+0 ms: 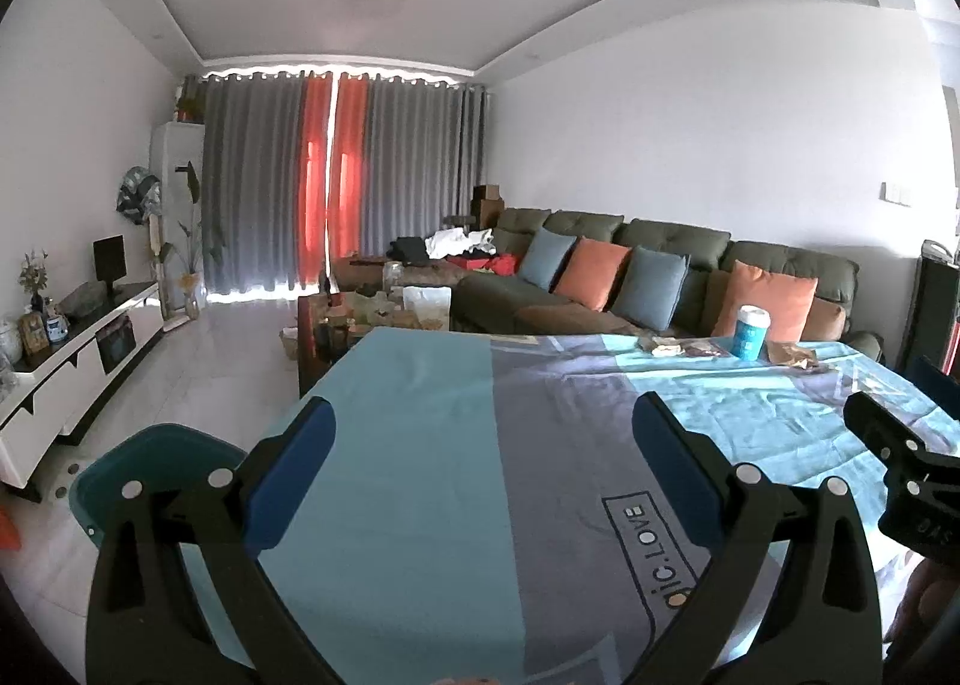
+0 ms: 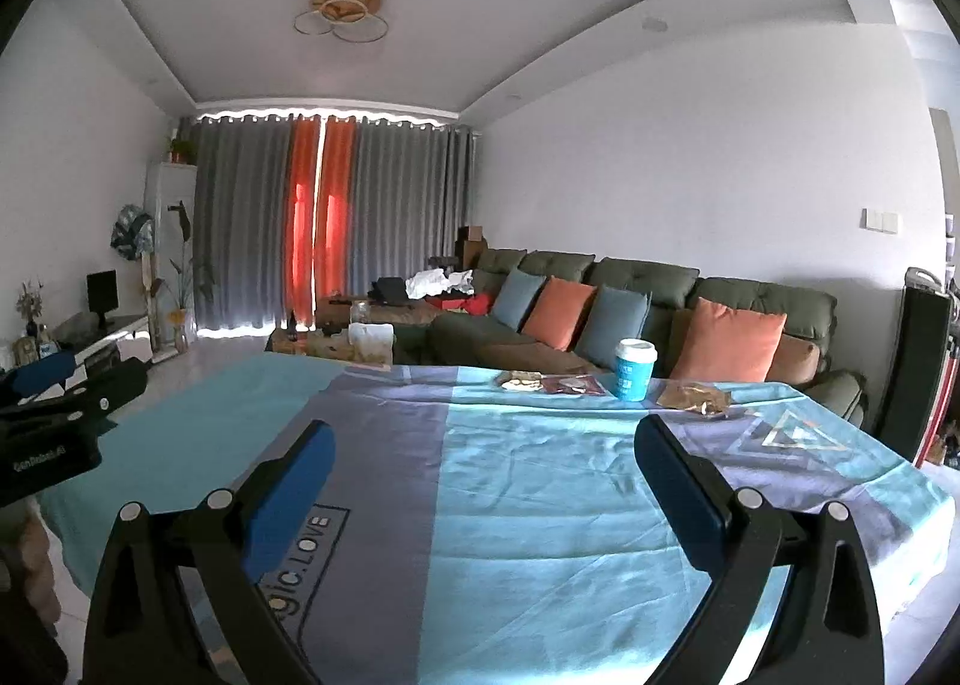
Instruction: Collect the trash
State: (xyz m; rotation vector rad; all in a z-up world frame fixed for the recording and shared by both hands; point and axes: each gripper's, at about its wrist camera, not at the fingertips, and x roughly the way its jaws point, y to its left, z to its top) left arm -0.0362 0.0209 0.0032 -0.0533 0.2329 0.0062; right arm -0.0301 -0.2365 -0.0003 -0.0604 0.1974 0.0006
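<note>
From the left wrist, the left gripper (image 1: 483, 427) is held spread apart and empty over a tablecloth (image 1: 420, 445) printed "gic.LOVE"; a blue paper cup (image 1: 750, 332) and wrappers (image 1: 666, 347) are seen far ahead-right. From the right wrist, the right gripper (image 2: 483, 445) is likewise spread and empty; the cup (image 2: 633, 369) and wrappers (image 2: 693, 397) are seen far ahead of it.

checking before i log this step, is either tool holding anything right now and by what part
Nothing is held. The left tool and the right tool are both open over the tablecloth, with only cloth between their fingers.
</note>
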